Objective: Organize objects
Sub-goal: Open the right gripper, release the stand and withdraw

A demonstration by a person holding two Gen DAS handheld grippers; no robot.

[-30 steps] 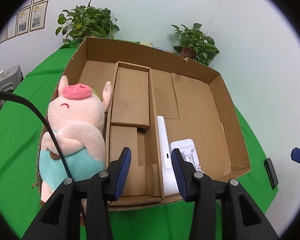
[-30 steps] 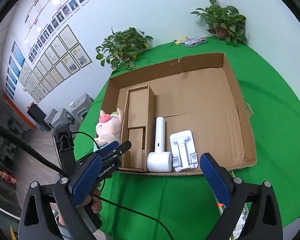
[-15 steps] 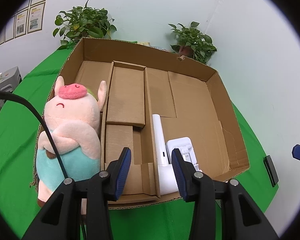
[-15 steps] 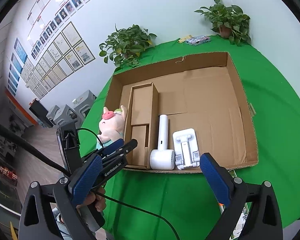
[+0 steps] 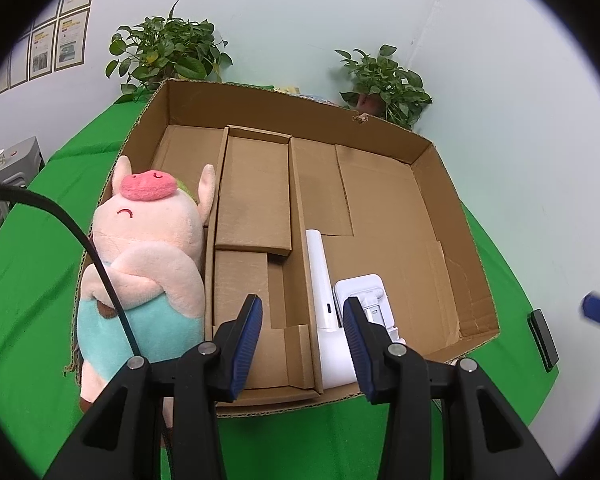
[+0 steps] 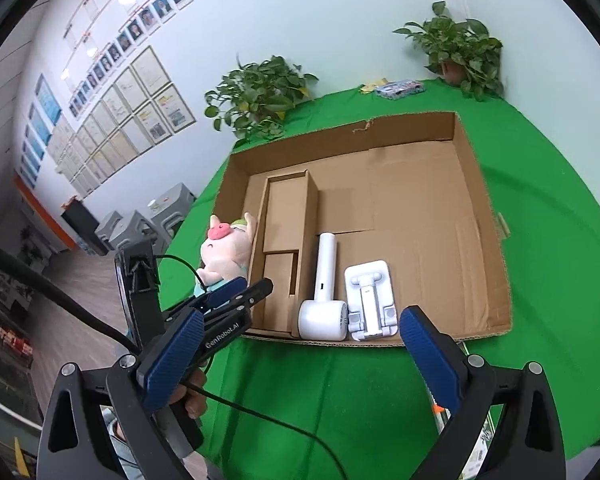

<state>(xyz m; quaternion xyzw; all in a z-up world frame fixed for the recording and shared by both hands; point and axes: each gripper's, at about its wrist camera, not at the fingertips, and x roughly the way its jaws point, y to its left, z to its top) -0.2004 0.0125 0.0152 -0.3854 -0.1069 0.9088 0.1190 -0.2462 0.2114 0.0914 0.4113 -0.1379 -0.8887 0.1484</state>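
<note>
A shallow cardboard box (image 5: 428, 148) (image 6: 496, 216) lies on the green table. A pink plush pig (image 5: 148, 256) (image 6: 226, 250) leans at its left wall. A white hair dryer (image 5: 324, 312) (image 6: 324, 292) and a white folding phone stand (image 5: 370, 300) (image 6: 370, 298) lie side by side at its near edge. A smaller cardboard insert (image 5: 256, 188) (image 6: 288, 212) sits inside on the left. My left gripper (image 5: 302, 332) (image 6: 240, 298) is open and empty, above the near edge. My right gripper (image 6: 296, 364) is wide open and empty, in front of the box.
Two potted plants (image 6: 260, 96) (image 6: 460, 52) stand at the back by the wall. A small packet (image 6: 398, 89) lies at the back of the table. A black flat object (image 5: 543, 338) lies right of the box. Printed papers (image 6: 476, 444) lie at the table's near right edge.
The left gripper has backed off slightly and drifted left; the box sits a little lower in its view. The right gripper has risen slightly. Both stay open and empty.
</note>
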